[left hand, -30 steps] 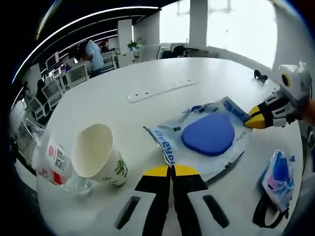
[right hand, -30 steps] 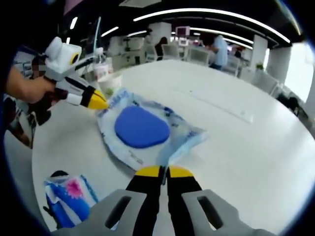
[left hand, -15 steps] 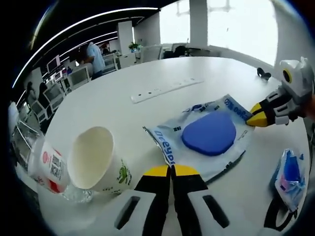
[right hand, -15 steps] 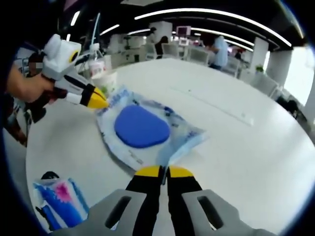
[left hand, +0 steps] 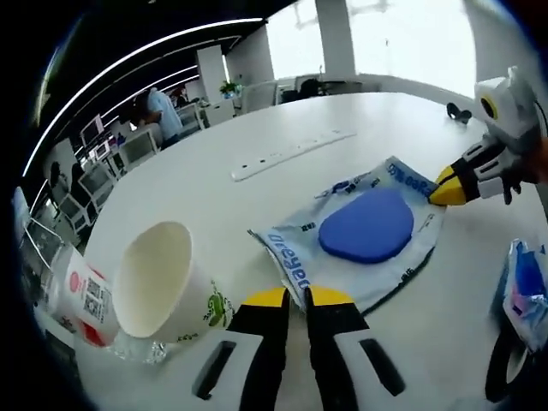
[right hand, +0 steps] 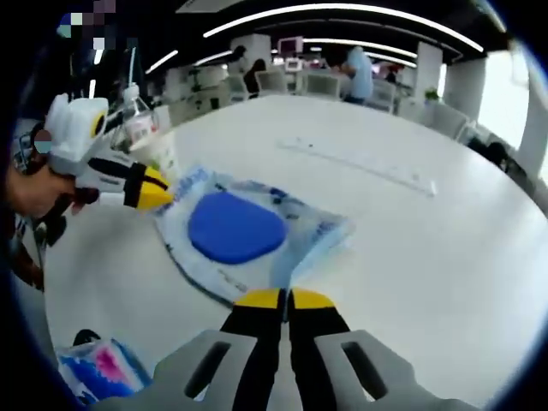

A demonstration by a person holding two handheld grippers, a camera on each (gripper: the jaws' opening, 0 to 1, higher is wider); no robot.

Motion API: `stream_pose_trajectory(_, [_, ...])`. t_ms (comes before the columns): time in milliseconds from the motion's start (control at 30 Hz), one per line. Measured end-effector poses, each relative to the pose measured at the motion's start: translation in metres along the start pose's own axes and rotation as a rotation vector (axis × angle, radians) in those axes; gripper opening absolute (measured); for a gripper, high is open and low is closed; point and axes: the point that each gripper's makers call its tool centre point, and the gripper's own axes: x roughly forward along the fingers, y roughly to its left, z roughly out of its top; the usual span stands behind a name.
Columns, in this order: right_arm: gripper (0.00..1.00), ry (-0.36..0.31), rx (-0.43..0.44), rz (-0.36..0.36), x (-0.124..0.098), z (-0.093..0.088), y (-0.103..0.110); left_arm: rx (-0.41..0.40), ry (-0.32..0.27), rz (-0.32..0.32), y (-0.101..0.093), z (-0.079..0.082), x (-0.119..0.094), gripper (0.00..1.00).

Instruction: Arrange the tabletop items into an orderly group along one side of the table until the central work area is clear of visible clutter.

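Note:
A clear plastic package (left hand: 370, 229) with a blue pad inside lies across the white table (left hand: 214, 205). My left gripper (left hand: 297, 297) is shut on its near printed edge. My right gripper (left hand: 447, 187) comes in from the right and is shut on the opposite edge. In the right gripper view the package (right hand: 235, 229) stretches ahead of my right gripper (right hand: 285, 299), which pinches its near edge. The left gripper (right hand: 157, 190), held by a hand, grips the far left corner.
A paper cup (left hand: 163, 282) lies on its side at the left beside a plastic bottle (left hand: 81, 295). A white power strip (left hand: 291, 152) lies further back. A blue and pink packet (left hand: 527, 287) rests at the right edge, over a black item (left hand: 505, 377).
Both grippers keep hold of the package. The cameras have shifted a little, and in the right gripper view the package and left gripper now sit lower and further left.

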Motion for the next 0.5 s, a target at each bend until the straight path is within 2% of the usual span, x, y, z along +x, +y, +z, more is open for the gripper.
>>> stream_pose_trajectory(267, [0.00, -0.001, 0.071, -0.025, 0.002, 0.002, -0.002, -0.025, -0.013, 0.019, -0.001, -0.008, -0.010, 0.16])
stream_pose_trajectory(433, [0.00, -0.001, 0.091, -0.030, 0.003, 0.002, 0.000, -0.002, -0.004, 0.022, -0.003, -0.013, -0.008, 0.12])
stream_pose_trajectory(500, [0.00, 0.000, 0.088, -0.030, 0.003, 0.002, 0.001, 0.041, -0.003, 0.036, -0.002, -0.010, -0.006, 0.10])
